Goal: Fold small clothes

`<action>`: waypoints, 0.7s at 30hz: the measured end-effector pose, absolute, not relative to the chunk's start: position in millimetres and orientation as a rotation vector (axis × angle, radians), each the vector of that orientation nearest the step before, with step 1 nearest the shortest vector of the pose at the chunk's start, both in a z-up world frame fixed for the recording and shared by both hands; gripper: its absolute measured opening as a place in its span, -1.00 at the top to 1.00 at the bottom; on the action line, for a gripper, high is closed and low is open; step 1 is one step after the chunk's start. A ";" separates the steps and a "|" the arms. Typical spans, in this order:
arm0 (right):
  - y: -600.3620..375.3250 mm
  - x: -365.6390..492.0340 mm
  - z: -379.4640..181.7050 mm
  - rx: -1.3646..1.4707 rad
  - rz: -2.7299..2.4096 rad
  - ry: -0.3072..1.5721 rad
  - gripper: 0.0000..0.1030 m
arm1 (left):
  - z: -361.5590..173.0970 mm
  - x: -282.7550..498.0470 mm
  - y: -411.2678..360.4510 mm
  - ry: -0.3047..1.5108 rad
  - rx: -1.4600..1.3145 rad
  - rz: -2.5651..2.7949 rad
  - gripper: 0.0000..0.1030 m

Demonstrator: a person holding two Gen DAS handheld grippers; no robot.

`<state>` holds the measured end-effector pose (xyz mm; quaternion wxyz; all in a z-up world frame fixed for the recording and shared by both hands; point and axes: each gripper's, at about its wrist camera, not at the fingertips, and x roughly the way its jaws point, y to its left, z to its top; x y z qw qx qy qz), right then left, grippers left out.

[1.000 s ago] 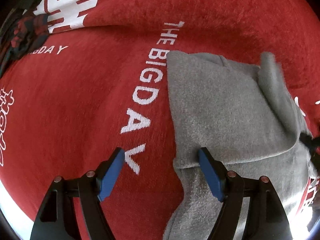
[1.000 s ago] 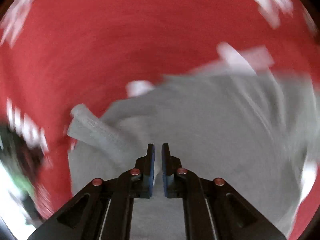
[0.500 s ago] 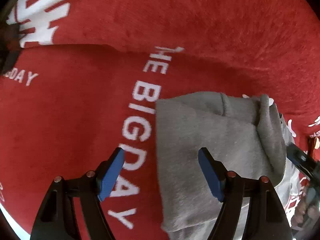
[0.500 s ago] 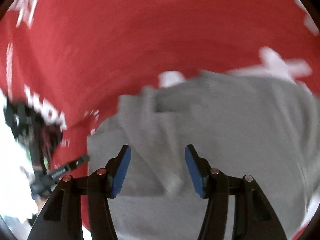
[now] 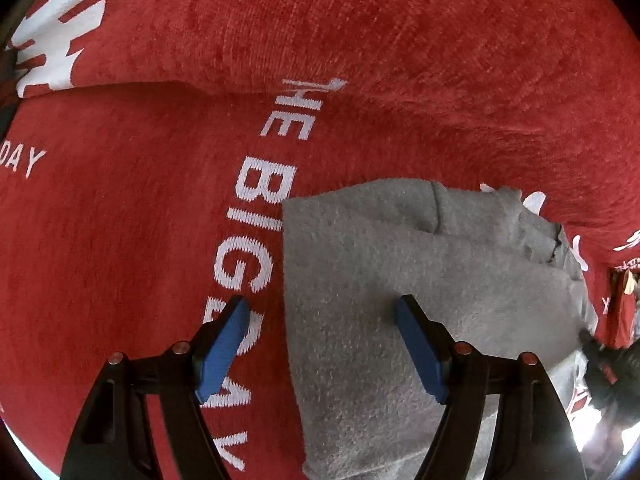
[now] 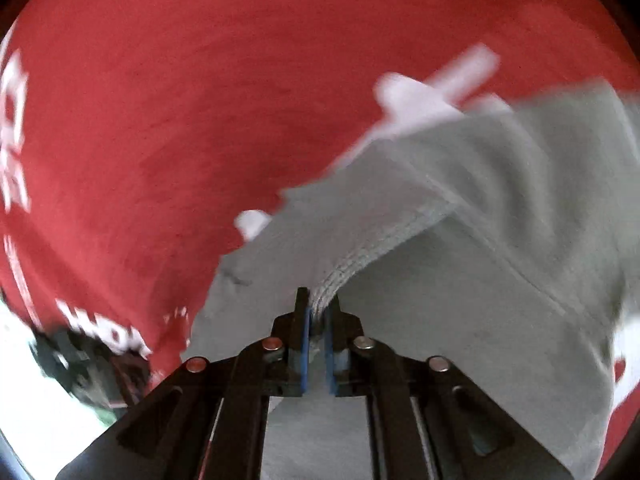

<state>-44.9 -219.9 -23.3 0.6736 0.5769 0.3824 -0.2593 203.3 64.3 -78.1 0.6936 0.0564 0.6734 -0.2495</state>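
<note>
— What can't you make out from where you stand?

— Plenty. The right wrist view is smeared with motion, so the white marks on the red blanket blur into blobs there; no word can be read. A dark object at the lower left edge of that view is too blurred to name. In the left wrist view the grey garment runs out of frame at the bottom, and its far right side is lost behind dark clutter and glare. No edge of whatever carries the blanket shows, so I can't say what lies under it.

— Any writing you can read?

— Yes, white letters woven into the blanket: "THE BIG DAY", running down beside the garment's left edge. The garment's top left corner covers part of "BIG". At the far left, cut off, "DAY" appears again. At the upper left sits a large white pattern, only partly in frame.

— And the jaws?

— The left gripper stands wide apart, holding nothing; one blue pad is over the lettering, the other over the grey cloth, straddling the garment's left edge. The right gripper is nearly closed, pinching a ribbed, stitched hem of the grey garment, which rises in a fold towards the jaws.

— Where's the garment?

— Lying on the red blanket, partly folded over itself.
</note>
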 end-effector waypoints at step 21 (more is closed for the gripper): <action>-5.8 93.2 -84.9 1.569 -0.110 0.945 0.87 | -58.3 268.2 66.0 1.500 0.185 -0.747 0.78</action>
